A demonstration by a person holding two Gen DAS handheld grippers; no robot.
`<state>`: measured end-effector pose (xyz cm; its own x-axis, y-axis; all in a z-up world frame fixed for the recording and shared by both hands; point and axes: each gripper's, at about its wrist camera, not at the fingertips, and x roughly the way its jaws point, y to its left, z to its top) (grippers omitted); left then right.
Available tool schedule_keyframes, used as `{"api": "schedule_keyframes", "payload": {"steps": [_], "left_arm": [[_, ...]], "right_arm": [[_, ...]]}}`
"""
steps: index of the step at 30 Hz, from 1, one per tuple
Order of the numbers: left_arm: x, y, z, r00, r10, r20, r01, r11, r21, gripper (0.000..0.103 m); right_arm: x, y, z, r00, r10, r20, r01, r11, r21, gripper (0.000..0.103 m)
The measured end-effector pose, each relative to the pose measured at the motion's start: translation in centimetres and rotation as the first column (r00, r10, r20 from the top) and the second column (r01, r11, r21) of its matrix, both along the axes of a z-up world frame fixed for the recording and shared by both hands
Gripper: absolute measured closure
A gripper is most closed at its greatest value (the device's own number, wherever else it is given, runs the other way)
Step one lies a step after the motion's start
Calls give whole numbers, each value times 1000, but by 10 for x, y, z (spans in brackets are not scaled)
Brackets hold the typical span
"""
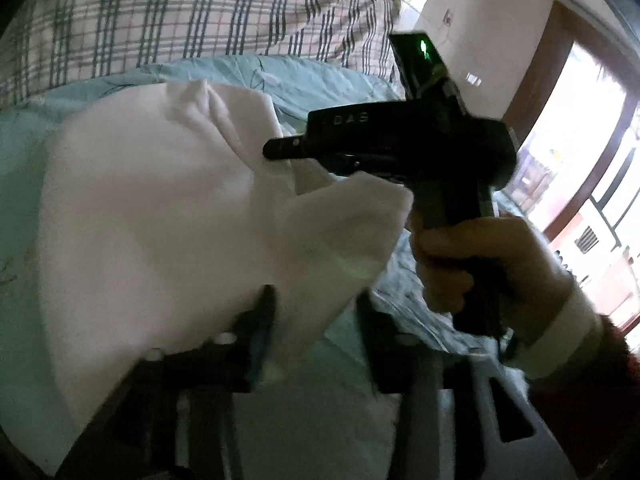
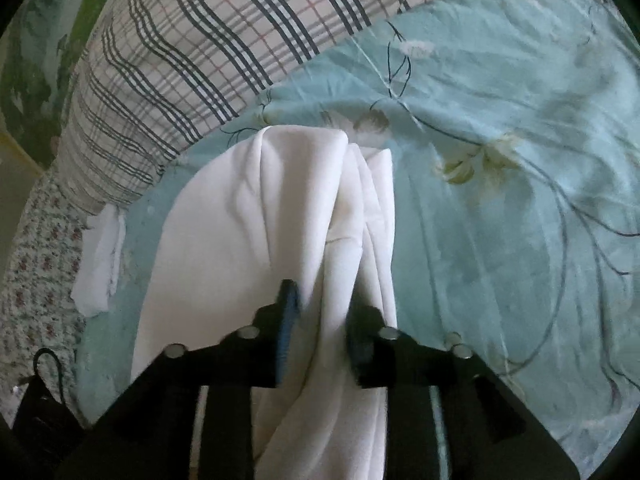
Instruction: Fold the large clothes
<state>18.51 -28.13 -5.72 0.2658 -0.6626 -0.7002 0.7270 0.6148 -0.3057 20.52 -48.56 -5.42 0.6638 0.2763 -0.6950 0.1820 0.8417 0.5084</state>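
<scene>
A large white garment (image 2: pixel 280 216) lies bunched in long soft folds on the pale blue bedspread (image 2: pixel 500 240).

The white garment (image 2: pixel 288 216) is soft cloth, smooth and matt, with gentle folds. It lies on a pale blue bedsheet (image 2: pixel 500 220), thin cloth with a printed flower pattern and small wrinkles. The checked quilt (image 2: pixel 208 52) behind it is puffy woven cloth. The right gripper (image 2: pixel 320 320) is hard black plastic, matt, with shiny round metal screws and ridged blue pads (image 2: pixel 289 312). The left gripper (image 1: pixel 316 320) looks the same black plastic.
</scene>
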Motion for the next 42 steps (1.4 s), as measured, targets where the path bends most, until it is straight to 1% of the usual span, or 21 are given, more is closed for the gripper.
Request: {"api": "schedule_keyframes", "payload": {"steps": [1,2,3,4,5,8,11,14,18,19,21,22,23,24,25,27,28,30,32,36,42], "left_arm": [[-3,14,7,1000,16,1,-16,1000,-17,43],[-9,24,12,999,32,3,-32,999,-30,36],[-8,35,16,999,51,2,-51,998,-43,32],[-3,52,21,997,83,-7,-83,995,-61,29],[3,62,23,994,107,-16,-108,992,-70,22],[32,95,20,979,188,-80,-195,975,-102,20],[68,120,4,945,251,-209,-280,952,-125,20],[101,127,-20,911,247,-331,-307,941,-143,20],[128,119,-47,885,222,-409,-303,942,-143,19],[135,117,-54,872,207,-443,-304,939,-159,18],[141,112,-62,860,189,-473,-301,938,-173,16],[142,107,-63,864,189,-466,-293,943,-160,16],[143,99,-64,872,187,-452,-280,949,-146,17],[145,92,-64,881,185,-435,-265,955,-131,20],[145,84,-63,893,182,-411,-248,962,-113,23],[144,76,-59,909,180,-376,-234,967,-105,39],[143,76,-55,914,180,-364,-233,966,-108,43],[137,81,-48,919,183,-348,-238,964,-121,56],[130,90,-38,920,192,-340,-249,960,-132,60],[105,123,-16,926,211,-313,-266,953,-147,61],[67,207,16,921,297,-251,-332,937,-108,61]], "right_arm": [[-3,0,4,1000,-3,5,3,1000,-8,54],[-6,0,8,1000,-2,16,2,1000,-15,45],[-8,-1,11,1000,-1,25,2,1000,-24,41],[-10,-1,14,1000,-3,28,4,999,-42,32],[-11,-1,16,1000,-1,24,2,999,-53,28],[-8,-2,10,1000,20,-12,-21,999,-45,28],[-4,-2,1,999,30,-41,-31,999,-22,28],[0,-2,-7,998,35,-50,-35,999,2,28],[7,1,-13,996,58,-66,-57,998,9,28],[8,2,-14,996,64,-67,-63,998,10,28],[11,5,-17,994,82,-73,-81,997,21,28],[13,6,-19,993,90,-79,-88,996,20,31],[16,8,-20,992,97,-85,-97,995,9,43],[18,11,-21,990,104,-95,-105,994,-6,50],[19,13,-23,989,109,-102,-111,994,-8,63],[19,15,-22,988,112,-103,-114,993,-7,75],[17,17,-18,989,111,-95,-113,994,-15,81],[12,22,-9,991,106,-77,-109,994,-25,83],[6,28,2,993,109,-44,-109,994,-5,85],[-5,55,21,989,146,6,-146,989,23,86],[-9,120,25,971,235,51,-239,966,99,86]]}}
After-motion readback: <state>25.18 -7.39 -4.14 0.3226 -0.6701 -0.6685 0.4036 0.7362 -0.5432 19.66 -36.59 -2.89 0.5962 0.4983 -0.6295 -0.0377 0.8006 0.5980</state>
